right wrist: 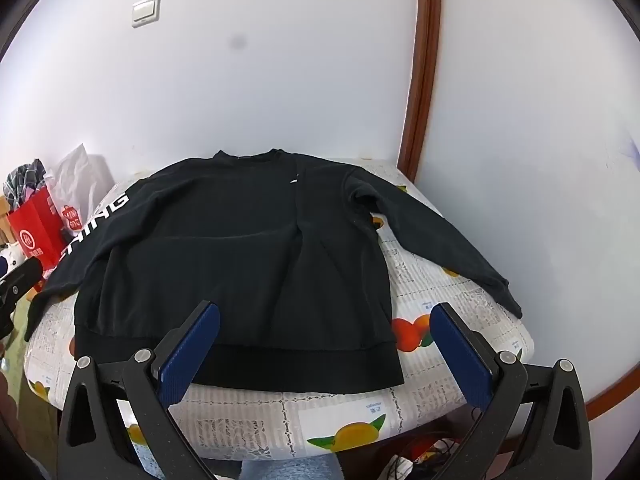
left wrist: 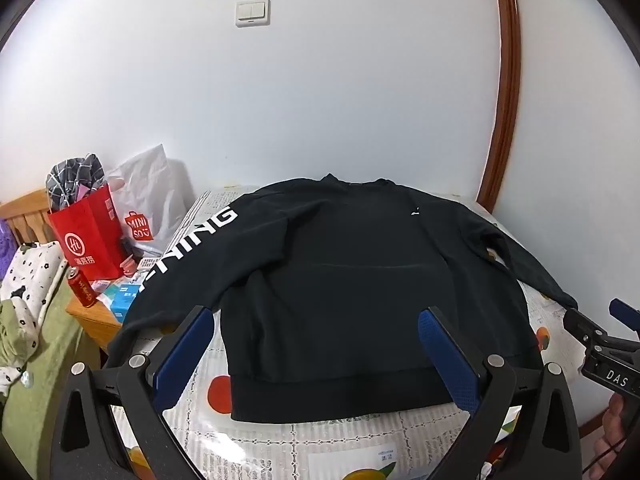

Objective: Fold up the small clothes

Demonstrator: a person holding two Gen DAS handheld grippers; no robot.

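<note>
Sweatshirt point(left wrist: 340, 280) flat on table point(left wrist: 360, 448), beyond both open tools point(left wrist: 318, 354) point(right wrist: 326, 352).

Sweatshirt point(left wrist: 340, 264) flat on table point(left wrist: 340, 440) — shopping bags point(left wrist: 86, 240) left, beside it.

We see a red paper bag point(left wrist: 86, 236) beside a white Miniso bag point(left wrist: 146, 204), a red can point(left wrist: 82, 286) nearby, and a wall switch point(left wrist: 252, 12) above the fruit-print tablecloth point(right wrist: 432, 292).

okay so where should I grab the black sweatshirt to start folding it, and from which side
Probably pinch the black sweatshirt at its sleeve cuffs: the lettered sleeve hangs off the table's left edge, the plain sleeve lies splayed right. Come in from outside, each open gripper on its own side.
</note>
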